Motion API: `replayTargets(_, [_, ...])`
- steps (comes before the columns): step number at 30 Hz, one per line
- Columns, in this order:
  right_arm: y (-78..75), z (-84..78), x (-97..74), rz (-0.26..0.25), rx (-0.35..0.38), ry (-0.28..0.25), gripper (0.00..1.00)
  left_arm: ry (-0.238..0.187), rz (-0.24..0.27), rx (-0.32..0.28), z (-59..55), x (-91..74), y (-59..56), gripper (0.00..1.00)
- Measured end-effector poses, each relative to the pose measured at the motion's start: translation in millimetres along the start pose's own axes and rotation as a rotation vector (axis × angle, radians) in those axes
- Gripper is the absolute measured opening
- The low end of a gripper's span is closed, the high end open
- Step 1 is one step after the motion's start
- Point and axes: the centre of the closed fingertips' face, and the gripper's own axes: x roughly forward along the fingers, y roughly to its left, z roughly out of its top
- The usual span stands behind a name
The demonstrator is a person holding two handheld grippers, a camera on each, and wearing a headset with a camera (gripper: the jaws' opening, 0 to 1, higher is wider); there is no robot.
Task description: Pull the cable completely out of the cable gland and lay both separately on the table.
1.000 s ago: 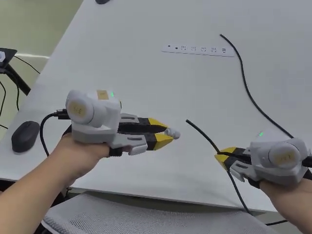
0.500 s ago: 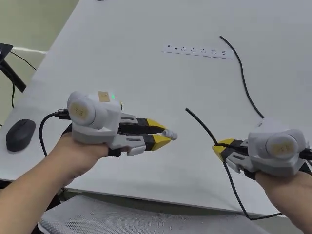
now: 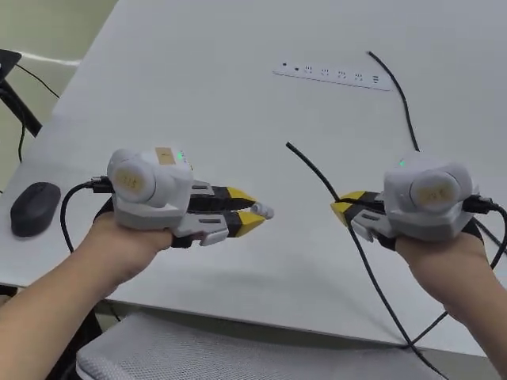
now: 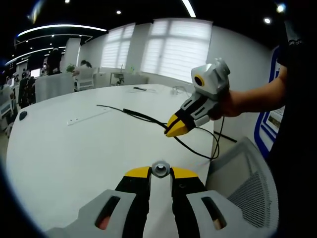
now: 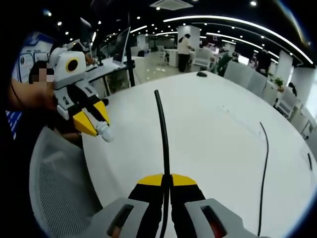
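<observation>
My left gripper (image 3: 255,214) is shut on a small grey cable gland (image 3: 265,212), which sticks out past its yellow tips (image 4: 160,168). The gland is free of the cable. My right gripper (image 3: 339,208) faces it from the right, shut on a black cable (image 3: 313,169). In the right gripper view the cable (image 5: 162,129) rises straight out from between the shut jaws of my right gripper (image 5: 166,179), its free end in the air. The left gripper (image 5: 94,124) and gland (image 5: 106,136) show at the left there. Both grippers hover above the white table (image 3: 198,103).
A white power strip (image 3: 333,76) lies at the far side, with more black cable (image 3: 400,99) beside it. A dark mouse (image 3: 32,207) sits at the table's left edge. A mesh chair (image 3: 198,352) stands under the front edge. Cable hangs over that edge below my right hand.
My right gripper has lifted and moved away from the front edge with the cable, so the free end now stands farther from the gland. The left gripper has barely moved.
</observation>
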Motion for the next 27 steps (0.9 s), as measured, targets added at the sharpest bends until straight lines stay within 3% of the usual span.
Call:
replayTargets(6, [0.7,16.6,27.0,-0.013,-0.036,0.026,0.0,0.006,-0.006,0.0,-11.7,-10.5,15.1,0.15])
replayTargets(15, [-2.0,43.7,68.8,-0.022,0.014,0.011,0.0,0.018,-0.017,-0.009,-29.5,-26.3,36.6,0.15])
replayTargets(27, [17.5,74.4,108.6,0.029,-0.088,0.016,0.0,0.048,-0.023,-0.017,-59.0,-39.7,54.0,0.15])
